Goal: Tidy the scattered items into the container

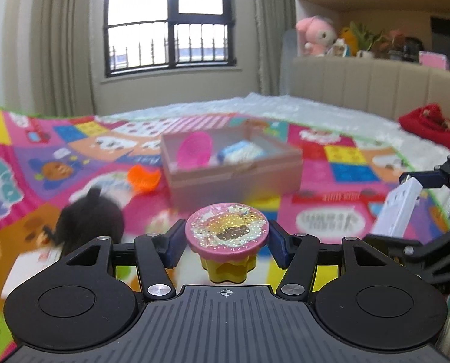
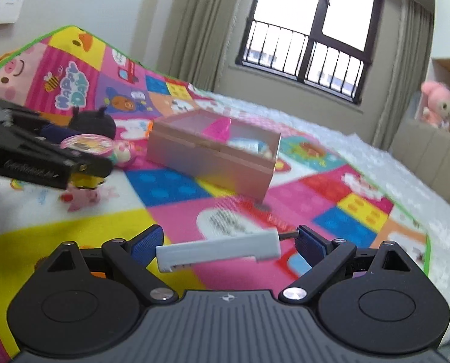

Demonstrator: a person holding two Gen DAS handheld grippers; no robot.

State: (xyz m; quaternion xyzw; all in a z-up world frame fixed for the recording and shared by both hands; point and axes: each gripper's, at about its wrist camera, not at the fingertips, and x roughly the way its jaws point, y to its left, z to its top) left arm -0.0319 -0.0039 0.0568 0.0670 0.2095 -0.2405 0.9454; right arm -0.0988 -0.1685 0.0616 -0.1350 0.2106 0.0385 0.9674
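My left gripper (image 1: 226, 242) is shut on a small yellow toy cup with a glittery pink lid (image 1: 226, 231), held just above the colourful play mat (image 1: 325, 220). My right gripper (image 2: 228, 242) is shut endwise on a long white plastic bar (image 2: 219, 249), also off the mat. A pinkish open box (image 1: 234, 178) stands ahead of both, with a pink round piece (image 1: 194, 149) and a blue-and-white item (image 1: 240, 152) inside. In the right wrist view the box (image 2: 210, 157) lies ahead, and the left gripper with the toy cup (image 2: 85, 145) comes in from the left.
An orange piece (image 1: 143, 178) and a black plush (image 1: 91, 214) lie on the mat left of the box. A small pink doll (image 2: 122, 154) lies near them. A red cloth (image 1: 431, 124) rests at the right by the beige headboard (image 1: 376, 81).
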